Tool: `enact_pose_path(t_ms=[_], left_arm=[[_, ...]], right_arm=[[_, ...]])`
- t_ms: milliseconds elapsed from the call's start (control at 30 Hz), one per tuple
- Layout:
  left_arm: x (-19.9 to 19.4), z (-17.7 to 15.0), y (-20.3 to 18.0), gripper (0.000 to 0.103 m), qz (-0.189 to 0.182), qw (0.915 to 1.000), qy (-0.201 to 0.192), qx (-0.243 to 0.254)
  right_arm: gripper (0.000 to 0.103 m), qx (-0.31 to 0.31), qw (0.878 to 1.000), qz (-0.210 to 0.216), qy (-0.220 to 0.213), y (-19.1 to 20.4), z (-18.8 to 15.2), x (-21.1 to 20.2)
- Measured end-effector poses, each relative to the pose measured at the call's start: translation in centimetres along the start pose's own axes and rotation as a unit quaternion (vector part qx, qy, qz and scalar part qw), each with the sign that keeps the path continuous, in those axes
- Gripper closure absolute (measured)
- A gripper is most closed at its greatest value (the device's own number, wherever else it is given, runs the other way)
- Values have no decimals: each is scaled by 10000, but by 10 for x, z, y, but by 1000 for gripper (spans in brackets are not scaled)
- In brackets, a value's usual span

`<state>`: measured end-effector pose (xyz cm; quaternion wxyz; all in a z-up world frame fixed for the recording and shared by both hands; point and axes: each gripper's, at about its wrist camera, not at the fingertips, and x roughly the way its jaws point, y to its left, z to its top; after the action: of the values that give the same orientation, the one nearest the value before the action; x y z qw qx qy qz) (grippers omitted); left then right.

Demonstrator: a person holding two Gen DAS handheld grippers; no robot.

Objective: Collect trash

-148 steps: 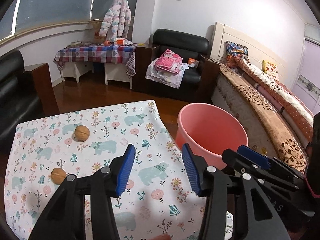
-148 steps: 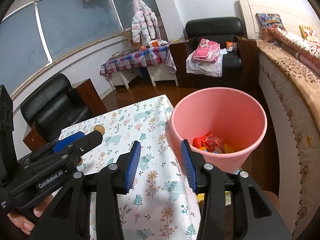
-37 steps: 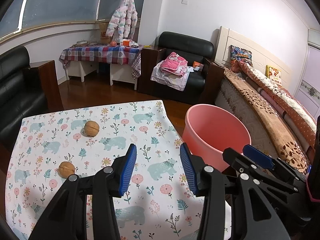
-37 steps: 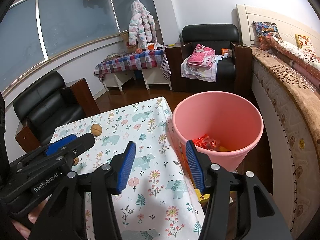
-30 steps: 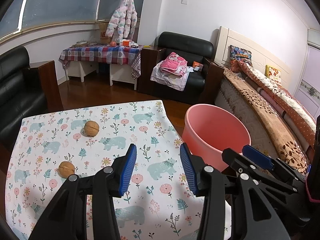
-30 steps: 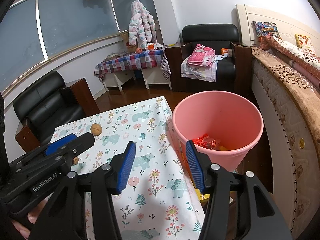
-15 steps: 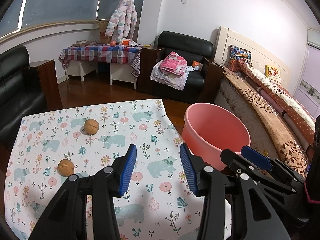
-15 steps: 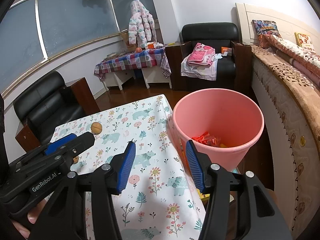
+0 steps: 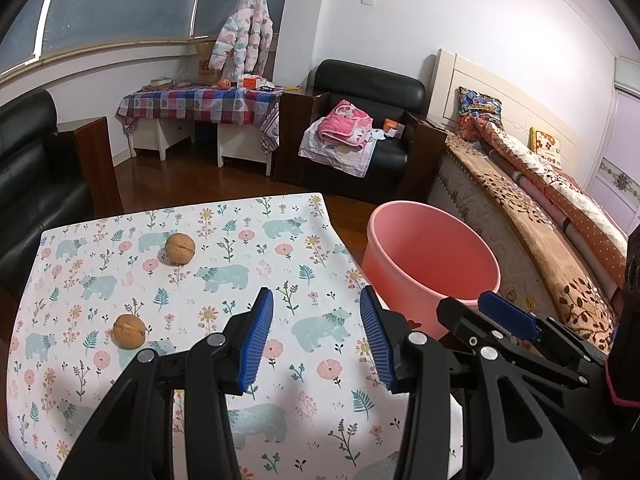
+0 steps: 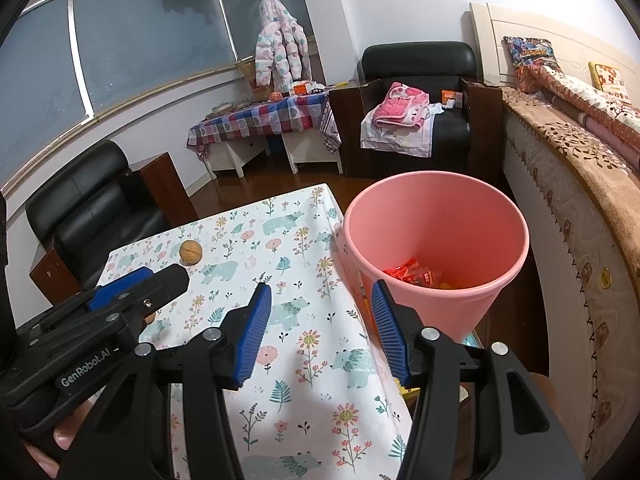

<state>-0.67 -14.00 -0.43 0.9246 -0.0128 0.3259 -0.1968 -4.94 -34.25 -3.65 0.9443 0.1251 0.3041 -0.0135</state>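
2 walnuts, far (image 9: 180, 249) and near (image 9: 129, 331), lie left of frame on worktop (image 9: 280, 264). Likely light, hard, rolls; pinch across middle. Left gripper (image 9: 316, 336) and right gripper (image 10: 320, 332) fingers open, empty. Bin (image 10: 436, 236) right.

The surface (image 9: 224, 240) wore a white cloth printed with pale teal bears, pink flowers and green sprigs. Two walnuts, the far one (image 9: 180, 243) and the near one (image 9: 129, 331), were tan-brown. The bin (image 10: 436, 216) on the right was salmon pink, with red wrappers (image 10: 414, 273) inside. Each tool, the left tool (image 9: 316, 336) and the right tool (image 10: 320, 334), was black with ribbed blue pads. The far table (image 9: 200, 104) carried a red, blue and white check, and the armchair (image 9: 368, 120) was black.
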Motion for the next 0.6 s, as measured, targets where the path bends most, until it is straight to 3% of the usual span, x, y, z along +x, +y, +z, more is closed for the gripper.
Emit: enact_pose_path(t_ms=[600], left_arm=[[1, 0, -1, 58, -26, 10000, 81, 9]], right_arm=[[50, 16, 10000, -6, 37, 0, 1, -1]])
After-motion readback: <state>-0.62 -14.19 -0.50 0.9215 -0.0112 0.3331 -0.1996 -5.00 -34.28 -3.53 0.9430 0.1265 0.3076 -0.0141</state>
